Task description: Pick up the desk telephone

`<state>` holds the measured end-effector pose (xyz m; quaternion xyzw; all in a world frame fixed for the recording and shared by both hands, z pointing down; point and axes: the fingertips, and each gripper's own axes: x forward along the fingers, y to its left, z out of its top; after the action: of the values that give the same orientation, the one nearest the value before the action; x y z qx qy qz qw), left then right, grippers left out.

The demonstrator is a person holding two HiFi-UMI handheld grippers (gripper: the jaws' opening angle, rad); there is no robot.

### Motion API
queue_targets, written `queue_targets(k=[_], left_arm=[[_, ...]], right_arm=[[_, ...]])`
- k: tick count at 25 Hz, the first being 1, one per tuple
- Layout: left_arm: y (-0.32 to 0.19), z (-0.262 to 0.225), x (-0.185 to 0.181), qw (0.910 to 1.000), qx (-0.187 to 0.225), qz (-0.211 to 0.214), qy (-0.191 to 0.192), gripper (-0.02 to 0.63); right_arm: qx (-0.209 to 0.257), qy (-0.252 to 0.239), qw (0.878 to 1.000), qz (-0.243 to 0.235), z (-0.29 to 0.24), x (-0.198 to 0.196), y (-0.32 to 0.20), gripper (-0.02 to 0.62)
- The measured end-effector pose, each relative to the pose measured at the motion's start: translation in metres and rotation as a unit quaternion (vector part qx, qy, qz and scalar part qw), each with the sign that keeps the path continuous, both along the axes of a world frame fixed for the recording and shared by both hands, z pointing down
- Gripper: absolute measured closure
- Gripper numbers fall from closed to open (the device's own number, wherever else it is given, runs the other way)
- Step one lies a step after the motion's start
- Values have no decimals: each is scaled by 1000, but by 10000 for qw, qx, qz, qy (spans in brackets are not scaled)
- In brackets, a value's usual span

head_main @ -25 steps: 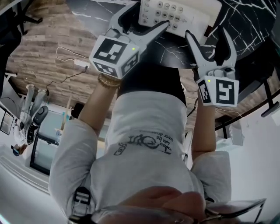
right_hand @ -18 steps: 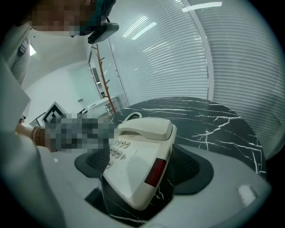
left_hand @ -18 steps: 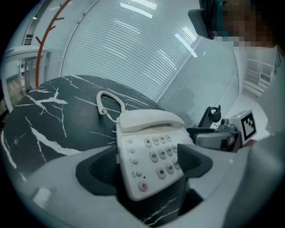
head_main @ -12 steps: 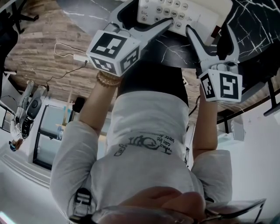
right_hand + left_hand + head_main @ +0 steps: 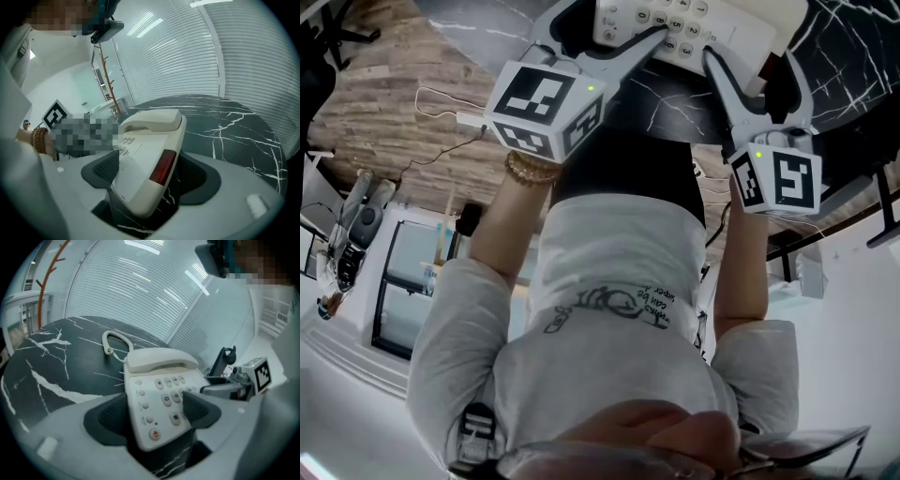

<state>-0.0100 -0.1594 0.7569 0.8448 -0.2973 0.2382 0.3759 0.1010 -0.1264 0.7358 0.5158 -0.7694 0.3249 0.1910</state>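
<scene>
On the black table [image 5: 675,105], right in front of the person, sits the phone [image 5: 694,19]. Its long axis runs away from them, handset at the far end and keypad end nearest. So the lift comes down to this: the near end already pokes in between both claws.

The left gripper [image 5: 154,414] straddles the near left corner, one pad beside the phone's left flank and the other over the keys. Its jaws are spread wide and have just been closing in a bit. I can't see the pads actually squeezing, so I'd call it released, with the phone between them.

The right gripper [image 5: 150,176] does the same on the near right corner, the side with the red window. Its jaws are also wide, just easing inward with the phone in the gap, and not clamped as far as I can tell. Neither hand is nearer, they're pretty much level.

Compared with a second ago, both claws have dropped lower and reach further over the keypad. The phone hasn't budged.
</scene>
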Motion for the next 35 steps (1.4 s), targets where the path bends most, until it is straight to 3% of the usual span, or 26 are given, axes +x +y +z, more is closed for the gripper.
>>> queue_targets(k=[18,35], left_arm=[[-2,-28,-2,9996,236,-160,-72,242],[-20,-164,19,9949,1002,-59,85,245]], right_arm=[[-29,-264,9994,200,-21,-2,2,212],[639,-229,9971,339,-152,18,-10,212]])
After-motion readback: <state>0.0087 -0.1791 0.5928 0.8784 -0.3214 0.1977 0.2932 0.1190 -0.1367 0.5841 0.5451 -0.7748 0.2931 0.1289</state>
